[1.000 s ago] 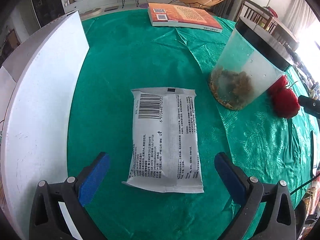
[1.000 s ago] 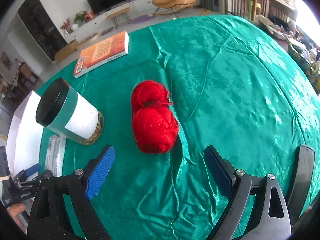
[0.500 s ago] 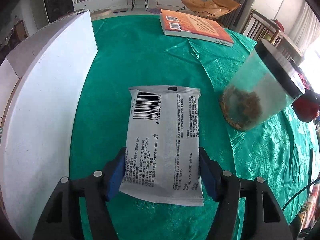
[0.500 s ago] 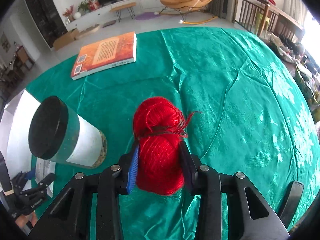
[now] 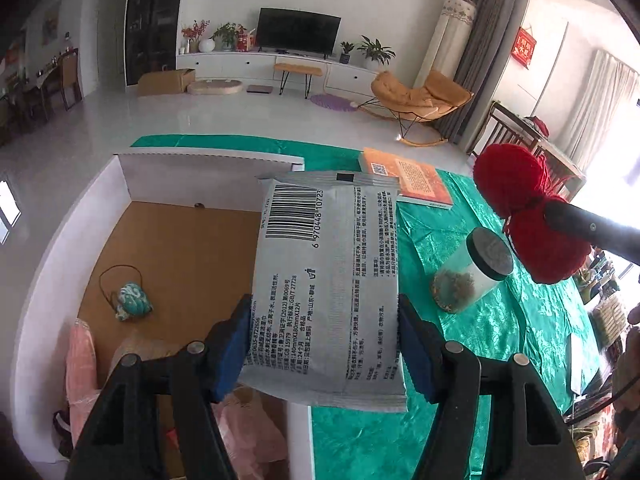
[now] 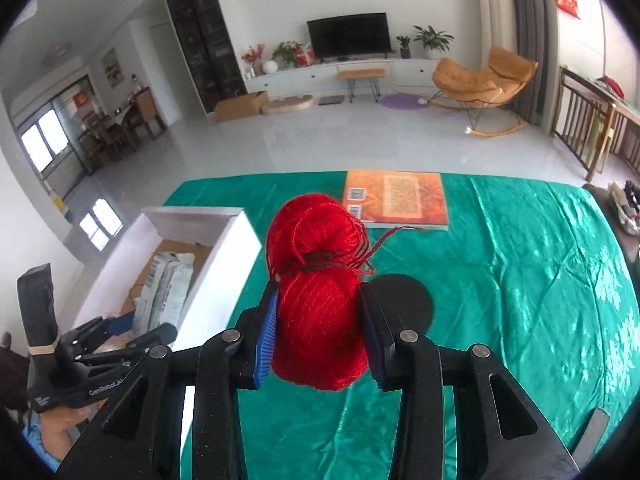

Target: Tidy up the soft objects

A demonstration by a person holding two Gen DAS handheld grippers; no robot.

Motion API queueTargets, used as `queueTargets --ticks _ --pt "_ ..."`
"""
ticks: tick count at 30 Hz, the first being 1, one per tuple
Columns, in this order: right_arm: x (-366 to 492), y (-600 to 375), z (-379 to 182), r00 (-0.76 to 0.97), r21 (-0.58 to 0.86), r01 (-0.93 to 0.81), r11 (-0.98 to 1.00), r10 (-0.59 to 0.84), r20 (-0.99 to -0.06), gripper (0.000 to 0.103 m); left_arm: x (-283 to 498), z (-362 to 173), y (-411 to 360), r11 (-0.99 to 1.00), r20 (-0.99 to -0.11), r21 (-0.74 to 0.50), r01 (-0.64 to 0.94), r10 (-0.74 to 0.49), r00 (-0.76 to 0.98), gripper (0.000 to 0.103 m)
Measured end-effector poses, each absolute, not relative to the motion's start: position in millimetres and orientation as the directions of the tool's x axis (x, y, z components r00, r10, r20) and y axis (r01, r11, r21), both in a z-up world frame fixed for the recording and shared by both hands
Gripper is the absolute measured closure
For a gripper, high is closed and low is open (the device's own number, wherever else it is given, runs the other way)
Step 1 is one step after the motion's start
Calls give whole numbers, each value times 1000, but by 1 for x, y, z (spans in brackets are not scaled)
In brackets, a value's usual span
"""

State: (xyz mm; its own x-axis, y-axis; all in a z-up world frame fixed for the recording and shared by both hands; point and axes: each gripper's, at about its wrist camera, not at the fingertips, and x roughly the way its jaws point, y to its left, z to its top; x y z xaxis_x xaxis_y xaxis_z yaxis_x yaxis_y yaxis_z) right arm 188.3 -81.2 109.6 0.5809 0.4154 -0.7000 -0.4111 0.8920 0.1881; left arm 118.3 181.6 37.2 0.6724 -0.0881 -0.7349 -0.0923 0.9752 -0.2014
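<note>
Two grippers, each clamped on a soft item, hang above a table draped in green cloth (image 6: 520,280), with the white-walled box (image 5: 208,168) at the cloth's left edge as the landmark. Left gripper (image 5: 322,344) pinches the near end of a grey wipes packet (image 5: 328,280) between its blue pads, the packet standing up and forward from the jaws, barcode uppermost, lifted off the cloth and straddling the box's right wall. Beneath it the box's brown floor shows a teal pouch with a wire loop (image 5: 132,300) toward the middle and pink bagged items (image 5: 80,360) against the near wall; much of the floor toward the far wall lies bare. Right gripper (image 6: 320,336) squeezes the lower half of a red yarn ball (image 6: 320,280), the upper half bulging past the fingertips and loose strands trailing right, the whole held in the air to the right of the box. On the cloth right of the box stands a clear jar with a black lid (image 5: 472,276), and beyond it an orange book (image 6: 396,198) lies flat near the table's far edge. From the right wrist view, wide green cloth stretches open to the right of the yarn.
</note>
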Motion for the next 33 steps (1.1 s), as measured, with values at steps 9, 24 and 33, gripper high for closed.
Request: queueTargets --ticks 9,24,33 --pt "106 63 68 315 352 -633 690 644 -697 57 22 2 274 944 -787 -4 -328 199 583 35" --pt "58 94 60 384 154 -716 681 568 -728 26 -34 39 255 835 -653 182 -519 498 571 2" --pt "43 90 70 431 97 -685 722 508 -746 25 -50 64 247 896 -687 27 -444 339 642 2"
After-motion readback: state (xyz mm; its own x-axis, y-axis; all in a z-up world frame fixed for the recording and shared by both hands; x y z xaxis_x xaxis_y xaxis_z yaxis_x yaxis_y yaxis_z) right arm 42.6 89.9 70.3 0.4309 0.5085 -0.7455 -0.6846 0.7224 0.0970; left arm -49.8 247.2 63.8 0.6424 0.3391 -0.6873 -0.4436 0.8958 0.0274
